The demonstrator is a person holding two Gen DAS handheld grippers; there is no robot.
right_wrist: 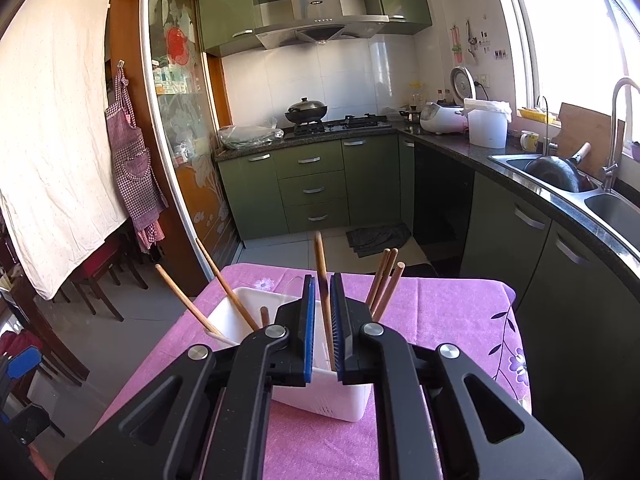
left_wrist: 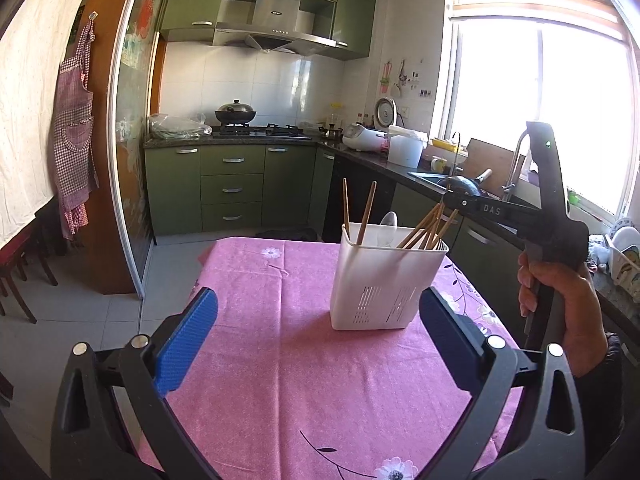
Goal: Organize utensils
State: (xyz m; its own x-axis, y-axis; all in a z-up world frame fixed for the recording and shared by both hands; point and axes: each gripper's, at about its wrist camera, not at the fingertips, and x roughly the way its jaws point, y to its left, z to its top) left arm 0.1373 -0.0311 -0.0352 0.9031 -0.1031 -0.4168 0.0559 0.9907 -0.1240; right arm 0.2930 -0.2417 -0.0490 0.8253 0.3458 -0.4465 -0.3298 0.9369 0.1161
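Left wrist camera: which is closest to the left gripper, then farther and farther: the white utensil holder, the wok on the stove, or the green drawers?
1. White utensil holder, on the pink tablecloth just ahead of the left gripper.
2. Green drawers, across the floor.
3. Wok, on the stove against the back wall.

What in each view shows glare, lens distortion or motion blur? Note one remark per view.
Left wrist view: the window is blown out to white, and the door frame bows from the fisheye. Right wrist view: the window glares too, and the top of the chopstick in the right claw looks slightly blurred; the white holder stays sharp.
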